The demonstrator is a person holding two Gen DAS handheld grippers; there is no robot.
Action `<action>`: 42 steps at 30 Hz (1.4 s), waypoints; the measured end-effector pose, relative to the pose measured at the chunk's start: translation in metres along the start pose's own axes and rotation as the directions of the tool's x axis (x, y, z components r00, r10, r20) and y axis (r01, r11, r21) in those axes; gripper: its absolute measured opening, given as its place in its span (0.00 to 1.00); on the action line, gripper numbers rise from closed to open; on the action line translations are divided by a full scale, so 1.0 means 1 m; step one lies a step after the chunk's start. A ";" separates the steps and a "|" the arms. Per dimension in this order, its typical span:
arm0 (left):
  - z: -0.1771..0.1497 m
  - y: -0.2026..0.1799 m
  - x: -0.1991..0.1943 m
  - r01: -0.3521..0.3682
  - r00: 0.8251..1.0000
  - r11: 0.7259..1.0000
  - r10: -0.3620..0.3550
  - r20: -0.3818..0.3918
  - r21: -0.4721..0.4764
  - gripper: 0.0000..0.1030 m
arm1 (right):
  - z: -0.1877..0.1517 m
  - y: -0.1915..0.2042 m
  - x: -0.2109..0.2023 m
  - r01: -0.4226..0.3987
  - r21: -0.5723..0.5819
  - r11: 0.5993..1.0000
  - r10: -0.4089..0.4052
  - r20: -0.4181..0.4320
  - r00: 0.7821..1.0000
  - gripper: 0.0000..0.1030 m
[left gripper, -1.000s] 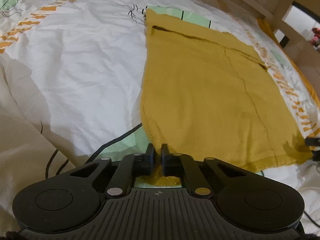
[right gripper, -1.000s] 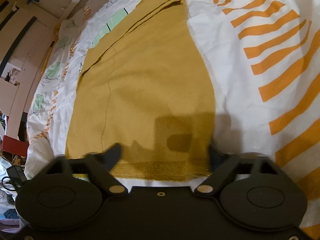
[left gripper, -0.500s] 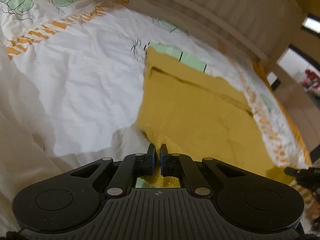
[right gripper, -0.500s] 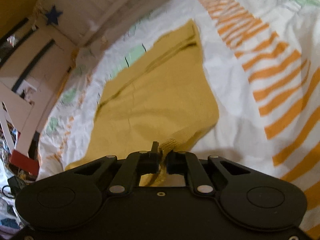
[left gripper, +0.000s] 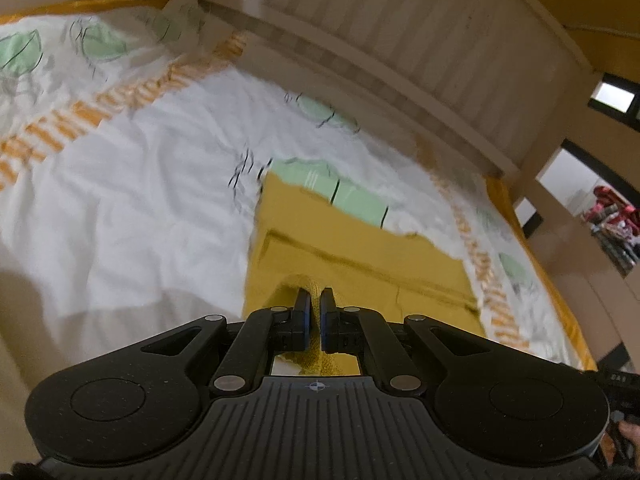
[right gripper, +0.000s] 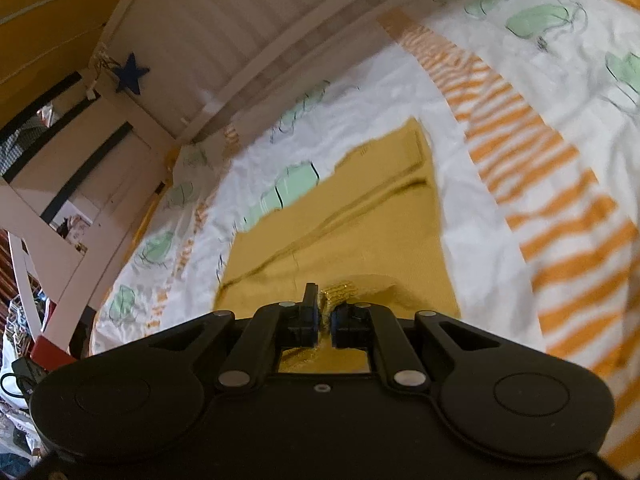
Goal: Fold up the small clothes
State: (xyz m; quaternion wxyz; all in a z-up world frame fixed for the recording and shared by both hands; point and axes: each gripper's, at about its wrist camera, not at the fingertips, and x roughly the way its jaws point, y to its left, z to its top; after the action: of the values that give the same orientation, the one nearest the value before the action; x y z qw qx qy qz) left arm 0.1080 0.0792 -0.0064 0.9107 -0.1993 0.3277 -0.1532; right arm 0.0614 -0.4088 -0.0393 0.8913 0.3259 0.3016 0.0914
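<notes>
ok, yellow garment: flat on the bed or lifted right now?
Partly lifted. Its near hem is pinched and raised by the left gripper and right gripper; the far part of the yellow garment lies on the bedsheet.

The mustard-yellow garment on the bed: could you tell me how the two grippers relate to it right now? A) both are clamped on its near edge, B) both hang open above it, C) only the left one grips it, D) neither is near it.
A: the left gripper and the right gripper each have their jaws closed on a bunched bit of the yellow garment, its near edge raised off the bed sheet.
</notes>
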 end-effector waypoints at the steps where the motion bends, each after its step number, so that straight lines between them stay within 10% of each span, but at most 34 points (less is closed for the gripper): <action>1: 0.005 -0.001 0.003 0.003 1.000 1.000 -0.003 0.007 -0.003 0.04 | 0.004 0.001 0.002 -0.001 -0.001 1.000 0.001 0.008 1.000 0.12; 23: 0.095 -0.003 0.120 -0.067 0.997 0.997 0.068 0.041 -0.023 0.04 | 0.108 -0.014 0.115 0.044 -0.021 0.999 -0.042 0.079 0.996 0.12; 42: 0.112 0.020 0.226 -0.117 0.993 0.992 0.117 -0.014 -0.042 0.06 | 0.126 -0.064 0.211 0.146 0.022 0.989 -0.147 0.051 0.988 0.12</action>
State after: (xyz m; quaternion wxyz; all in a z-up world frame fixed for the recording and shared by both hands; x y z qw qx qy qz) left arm 0.3518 0.0334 -0.0578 0.9117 -0.1983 0.3474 -0.0937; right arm 0.3032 -0.4483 -0.1042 0.9002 0.3131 0.3023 0.0143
